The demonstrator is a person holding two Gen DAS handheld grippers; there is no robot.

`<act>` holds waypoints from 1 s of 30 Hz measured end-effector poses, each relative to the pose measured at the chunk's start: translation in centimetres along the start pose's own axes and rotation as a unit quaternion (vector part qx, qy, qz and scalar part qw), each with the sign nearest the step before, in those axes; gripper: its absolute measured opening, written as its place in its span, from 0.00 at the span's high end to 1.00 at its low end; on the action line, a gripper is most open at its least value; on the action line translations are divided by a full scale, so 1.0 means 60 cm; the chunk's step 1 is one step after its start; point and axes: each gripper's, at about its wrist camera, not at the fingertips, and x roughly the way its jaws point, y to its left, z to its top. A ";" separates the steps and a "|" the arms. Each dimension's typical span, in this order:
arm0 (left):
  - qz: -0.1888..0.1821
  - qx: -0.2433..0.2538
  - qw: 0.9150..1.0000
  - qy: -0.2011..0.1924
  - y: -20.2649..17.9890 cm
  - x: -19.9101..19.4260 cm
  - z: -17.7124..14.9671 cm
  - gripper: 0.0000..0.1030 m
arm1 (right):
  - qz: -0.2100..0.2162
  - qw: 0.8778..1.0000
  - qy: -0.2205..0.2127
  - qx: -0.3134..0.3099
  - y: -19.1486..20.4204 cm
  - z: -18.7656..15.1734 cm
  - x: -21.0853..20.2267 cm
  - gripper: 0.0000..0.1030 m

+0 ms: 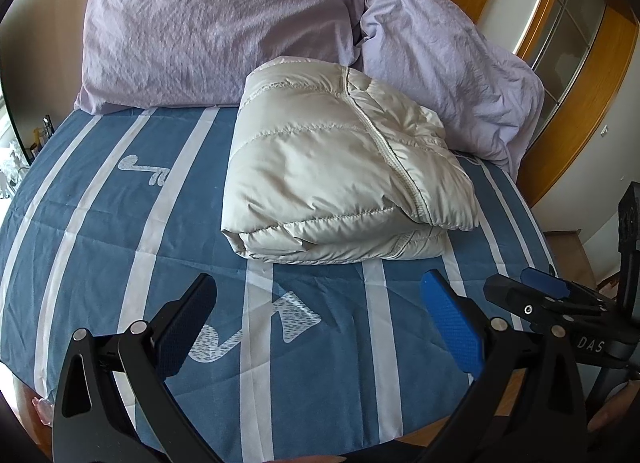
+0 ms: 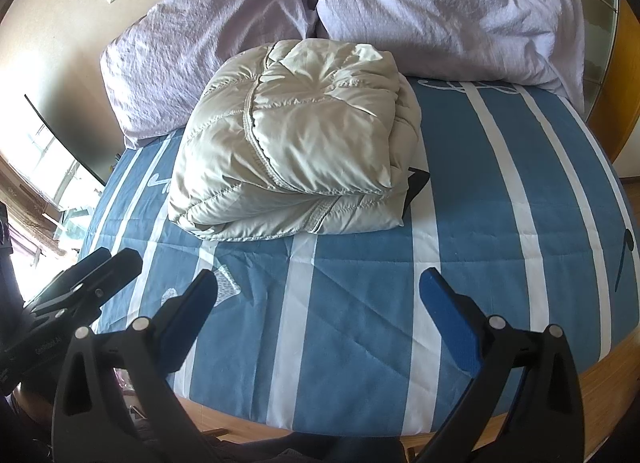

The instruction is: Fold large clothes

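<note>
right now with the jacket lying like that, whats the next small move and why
Probably none on the jacket: hold both tongs back. It already lies as a compact folded bundle on the bed by the pillows, and the left tongs and right tongs are open, empty and clear of it.

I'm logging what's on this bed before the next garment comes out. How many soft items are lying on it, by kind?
Folded beige quilted puffer jacket: 1
Lilac crinkled pillows: 2, the left pillow and the right pillow
Total: 3, all on the blue white-striped bedsheet. Neither open gripper holds anything.
</note>
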 end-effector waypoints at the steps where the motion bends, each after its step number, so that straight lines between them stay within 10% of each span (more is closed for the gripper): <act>1: 0.000 0.000 1.000 0.000 0.000 0.001 0.000 0.01 | 0.000 1.000 0.000 0.000 0.000 0.000 -0.001 0.02; 30: -0.003 -0.002 1.000 0.001 0.001 0.007 0.000 0.01 | 0.000 1.000 -0.001 -0.006 -0.001 0.003 0.001 0.02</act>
